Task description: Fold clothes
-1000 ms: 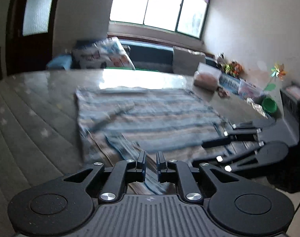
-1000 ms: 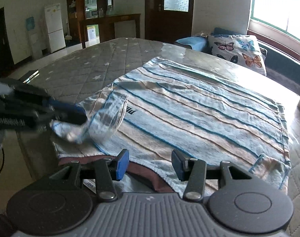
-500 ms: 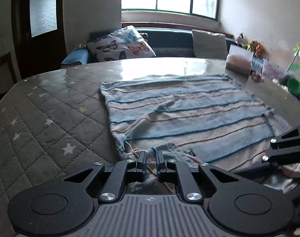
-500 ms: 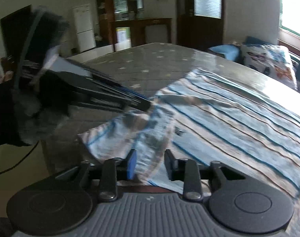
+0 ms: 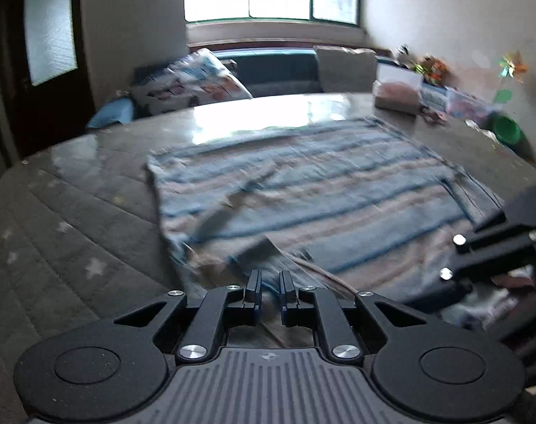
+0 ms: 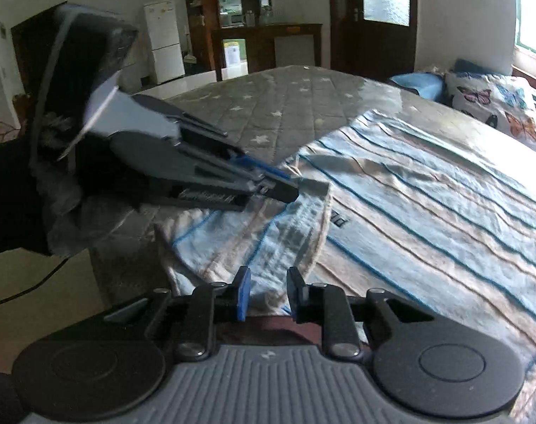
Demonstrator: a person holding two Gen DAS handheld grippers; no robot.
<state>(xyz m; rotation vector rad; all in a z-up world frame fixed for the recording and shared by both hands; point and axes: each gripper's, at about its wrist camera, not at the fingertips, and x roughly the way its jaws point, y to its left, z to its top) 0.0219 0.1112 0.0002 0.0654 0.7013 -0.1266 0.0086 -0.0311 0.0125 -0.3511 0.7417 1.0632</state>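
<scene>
Left wrist: left gripper (image 5: 269, 291) pinching striped garment (image 5: 338, 190).

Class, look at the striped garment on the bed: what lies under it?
The striped garment lies on a grey quilted mattress with white stars. A dark red layer peeks from under its near edge; the rest is covered.

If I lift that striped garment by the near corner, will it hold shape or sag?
Likely sags: the striped garment already curls and drapes where the left gripper pinches its corner. It probably drags rather than slides, since most of it lies wrinkled on the quilted mattress.
</scene>
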